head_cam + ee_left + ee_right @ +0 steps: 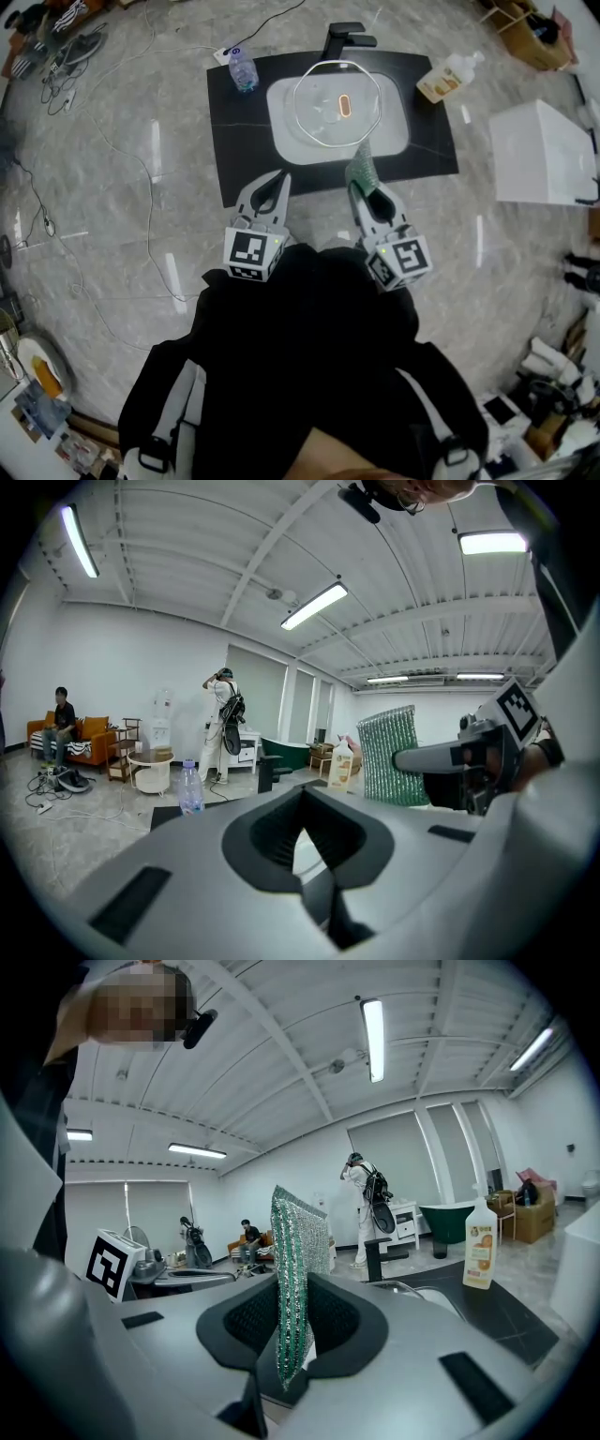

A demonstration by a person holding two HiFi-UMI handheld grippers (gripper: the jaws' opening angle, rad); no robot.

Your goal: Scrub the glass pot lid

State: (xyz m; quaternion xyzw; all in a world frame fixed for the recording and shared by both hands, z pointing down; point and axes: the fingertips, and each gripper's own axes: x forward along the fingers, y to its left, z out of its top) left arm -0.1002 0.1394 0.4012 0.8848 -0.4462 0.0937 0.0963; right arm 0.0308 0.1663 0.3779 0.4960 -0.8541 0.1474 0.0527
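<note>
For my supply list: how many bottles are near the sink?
2. A clear water bottle stands at the far left corner of the black mat; a soap bottle stands at its far right corner. None seems hidden.

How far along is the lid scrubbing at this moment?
Done: the right gripper is shut on the sponge. In hand: both grippers hang short of the sink, where the lid lies; the left gripper is shut and empty. Left: the sponge is up in the air, off the lid, so all the scrubbing is yet to do, and nothing steadies the lid.
</note>
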